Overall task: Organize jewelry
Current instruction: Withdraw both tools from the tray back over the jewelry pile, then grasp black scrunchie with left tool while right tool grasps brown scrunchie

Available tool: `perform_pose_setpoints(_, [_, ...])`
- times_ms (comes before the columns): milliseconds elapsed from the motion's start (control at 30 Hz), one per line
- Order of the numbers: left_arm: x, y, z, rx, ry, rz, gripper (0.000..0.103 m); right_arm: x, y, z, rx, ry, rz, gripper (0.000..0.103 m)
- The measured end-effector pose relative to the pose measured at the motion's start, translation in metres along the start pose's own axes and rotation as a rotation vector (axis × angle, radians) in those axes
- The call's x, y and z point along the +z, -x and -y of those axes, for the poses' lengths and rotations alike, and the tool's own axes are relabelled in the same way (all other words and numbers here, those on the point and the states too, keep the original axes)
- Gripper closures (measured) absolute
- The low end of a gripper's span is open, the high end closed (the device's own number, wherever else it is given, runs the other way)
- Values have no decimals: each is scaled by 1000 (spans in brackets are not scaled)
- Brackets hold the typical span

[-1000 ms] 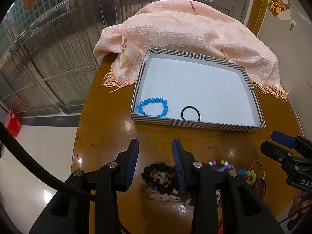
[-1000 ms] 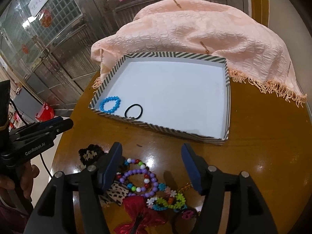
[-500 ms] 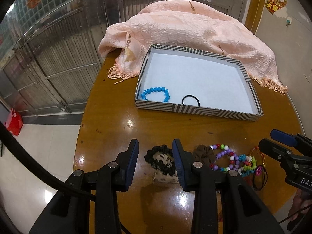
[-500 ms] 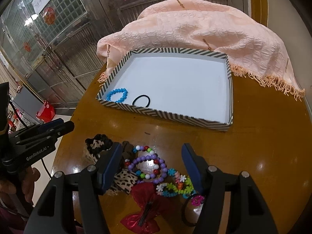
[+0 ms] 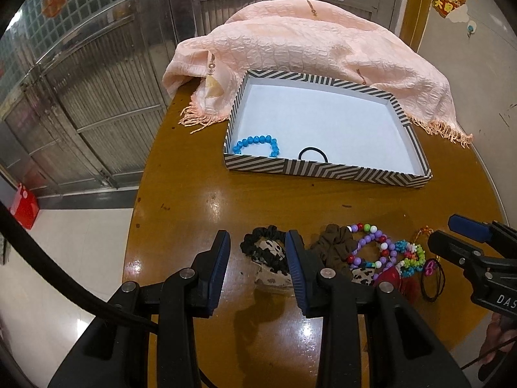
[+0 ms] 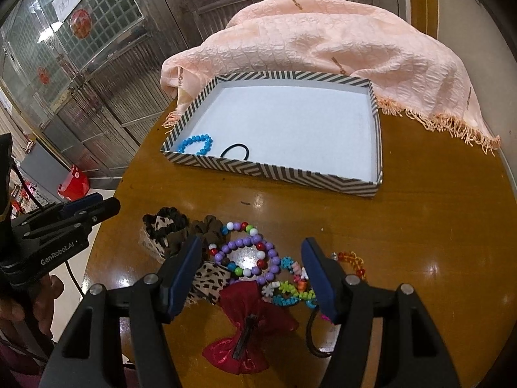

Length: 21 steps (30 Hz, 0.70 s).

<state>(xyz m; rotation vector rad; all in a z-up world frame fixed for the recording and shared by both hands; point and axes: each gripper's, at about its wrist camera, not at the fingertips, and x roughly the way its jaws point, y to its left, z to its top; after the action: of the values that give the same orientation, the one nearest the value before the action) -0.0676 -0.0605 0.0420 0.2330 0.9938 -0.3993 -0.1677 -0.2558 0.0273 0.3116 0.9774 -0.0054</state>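
Observation:
A striped tray (image 5: 323, 172) (image 6: 265, 169) on the round wooden table holds a blue bead bracelet (image 5: 257, 144) (image 6: 197, 144) and a black hair tie (image 5: 312, 154) (image 6: 235, 151). Near the front edge lies a pile: a leopard scrunchie (image 5: 265, 247) (image 6: 163, 224), a brown scrunchie (image 5: 336, 245), a purple bead bracelet (image 5: 371, 245) (image 6: 248, 257), a colourful bracelet (image 6: 290, 291) and a red bow (image 6: 245, 329). My left gripper (image 5: 258, 255) is open, above the leopard scrunchie. My right gripper (image 6: 250, 270) is open, above the purple bracelet.
A peach fringed cloth (image 5: 307, 48) (image 6: 323, 42) is heaped behind the tray. An amber bracelet (image 6: 353, 260) and a black hair tie (image 5: 433, 283) lie at the right of the pile. Metal shutters and a red bag (image 5: 22, 207) stand beyond the table's left edge.
Both grippers have drawn back from the tray toward the table's front edge, so the pile shows more fully. Both stay open and empty.

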Motion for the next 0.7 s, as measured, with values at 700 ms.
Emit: perform_pose_setpoints(700, [-8, -3, -9, 12, -2, -16, 77, -4, -7, 0, -9, 8, -39, 35])
